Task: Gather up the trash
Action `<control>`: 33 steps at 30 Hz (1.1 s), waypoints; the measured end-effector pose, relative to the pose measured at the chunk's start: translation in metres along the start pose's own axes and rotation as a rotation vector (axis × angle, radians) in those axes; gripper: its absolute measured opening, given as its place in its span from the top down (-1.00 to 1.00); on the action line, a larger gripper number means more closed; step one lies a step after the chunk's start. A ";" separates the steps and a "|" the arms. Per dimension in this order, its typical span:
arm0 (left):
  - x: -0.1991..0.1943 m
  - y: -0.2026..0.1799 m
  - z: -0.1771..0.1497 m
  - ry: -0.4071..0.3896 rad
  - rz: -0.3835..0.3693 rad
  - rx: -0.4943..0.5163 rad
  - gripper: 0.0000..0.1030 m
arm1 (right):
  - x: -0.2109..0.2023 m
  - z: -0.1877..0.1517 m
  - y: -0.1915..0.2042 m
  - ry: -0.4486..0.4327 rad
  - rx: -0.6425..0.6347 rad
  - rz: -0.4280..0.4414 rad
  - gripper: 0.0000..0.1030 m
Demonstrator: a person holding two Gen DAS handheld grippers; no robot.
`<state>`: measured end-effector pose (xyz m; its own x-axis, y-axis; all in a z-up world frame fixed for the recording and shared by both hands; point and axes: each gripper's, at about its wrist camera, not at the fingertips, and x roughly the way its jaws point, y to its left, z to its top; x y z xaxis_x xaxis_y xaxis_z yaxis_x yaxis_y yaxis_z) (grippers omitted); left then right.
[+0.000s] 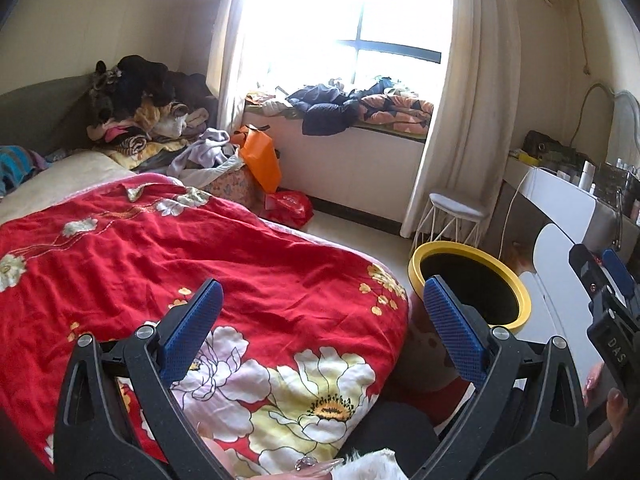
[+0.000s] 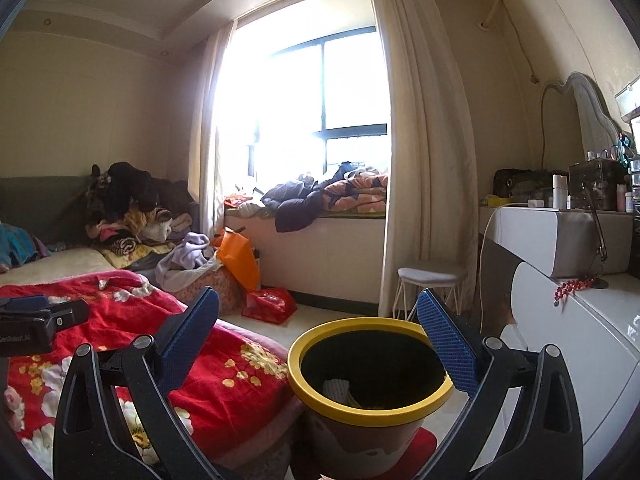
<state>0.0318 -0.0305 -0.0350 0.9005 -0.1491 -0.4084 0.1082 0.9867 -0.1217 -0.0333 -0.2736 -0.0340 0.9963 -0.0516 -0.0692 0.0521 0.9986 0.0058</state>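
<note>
Both your claws are spread wide and empty: left claw (image 1: 322, 312) over the red floral quilt (image 1: 240, 280), right claw (image 2: 318, 332) above the round yellow-rimmed trash bin (image 2: 370, 406) holding pale crumpled trash (image 2: 338, 388).

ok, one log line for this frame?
left tongs: open, empty, over bed | right tongs: open, empty, above bin | bin: white scrap inside

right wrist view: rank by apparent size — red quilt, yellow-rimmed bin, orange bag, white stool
1. red quilt
2. yellow-rimmed bin, though it sits closest to the camera, which inflates it
3–4. orange bag and white stool look alike; not ranking them.
</note>
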 end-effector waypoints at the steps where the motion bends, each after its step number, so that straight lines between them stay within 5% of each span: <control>1: 0.000 0.000 0.000 0.001 -0.002 0.000 -0.80 | 0.000 0.000 0.000 0.000 0.000 0.002 -0.87; 33: 0.000 -0.002 -0.001 0.005 0.000 -0.003 -0.80 | 0.005 -0.003 -0.002 0.005 0.021 -0.034 -0.87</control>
<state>0.0309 -0.0324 -0.0355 0.8982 -0.1492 -0.4134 0.1068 0.9865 -0.1239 -0.0287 -0.2756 -0.0374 0.9936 -0.0852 -0.0743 0.0872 0.9959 0.0244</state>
